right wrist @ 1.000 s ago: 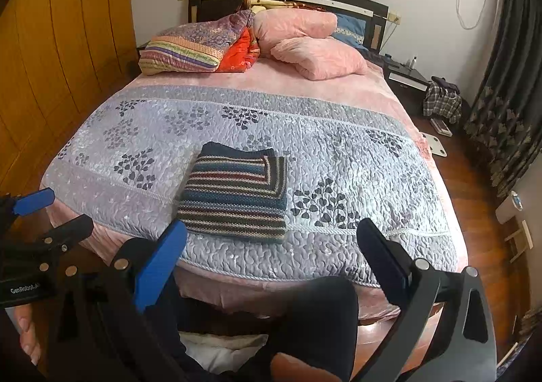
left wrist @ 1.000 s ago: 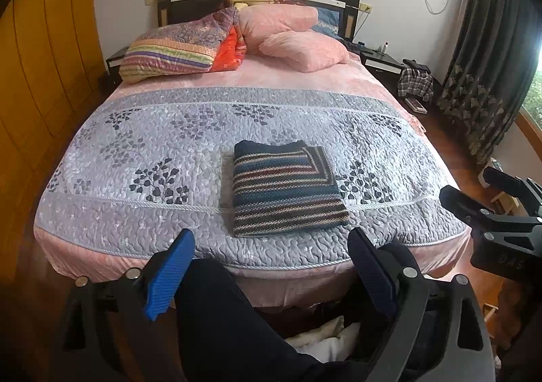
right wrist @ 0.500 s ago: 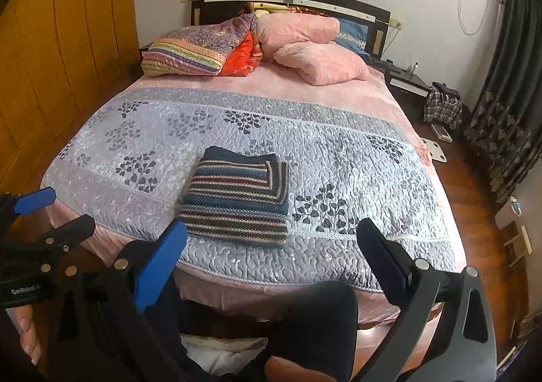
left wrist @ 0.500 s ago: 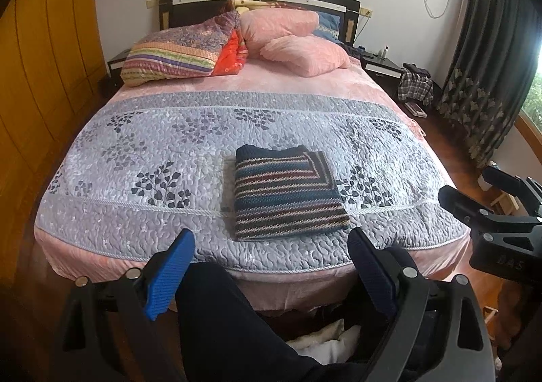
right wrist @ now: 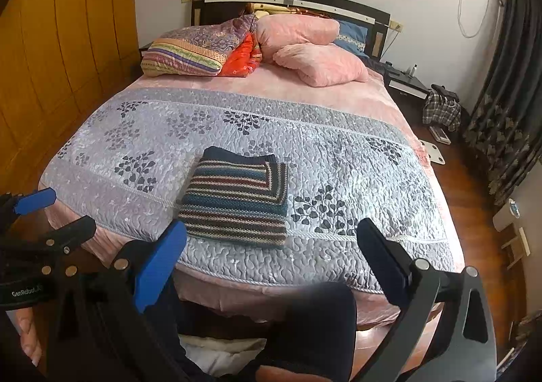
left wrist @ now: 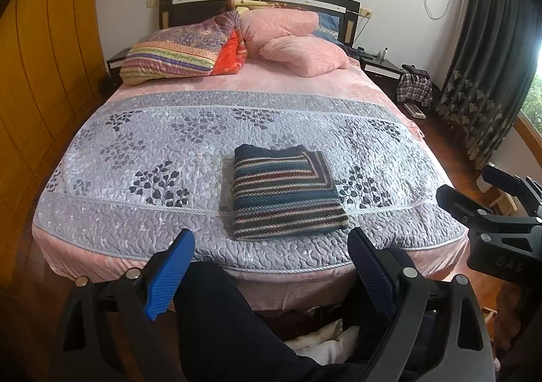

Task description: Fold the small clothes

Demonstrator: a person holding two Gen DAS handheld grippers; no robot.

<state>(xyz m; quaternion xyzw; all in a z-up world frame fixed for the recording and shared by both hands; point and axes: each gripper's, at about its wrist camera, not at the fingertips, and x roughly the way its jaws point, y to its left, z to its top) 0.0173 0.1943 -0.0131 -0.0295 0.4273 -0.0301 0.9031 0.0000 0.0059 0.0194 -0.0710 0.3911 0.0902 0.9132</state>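
Pulled back slightly, both left gripper (left wrist: 271, 266) and right gripper (right wrist: 274, 260) jaws spread, empty; striped sweater (left wrist: 286, 194) folded ahead, beyond the tips; careless re-grab risks undoing folds.

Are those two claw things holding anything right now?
No. The left gripper and the right gripper are both open and empty, short of the bed; the folded striped sweater lies untouched on the quilt.

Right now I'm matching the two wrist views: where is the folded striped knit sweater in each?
Left wrist: folded striped knit sweater, centre, slightly right.
Right wrist: sweater, left of centre.
Shared landmark: pink pillow by the headboard.
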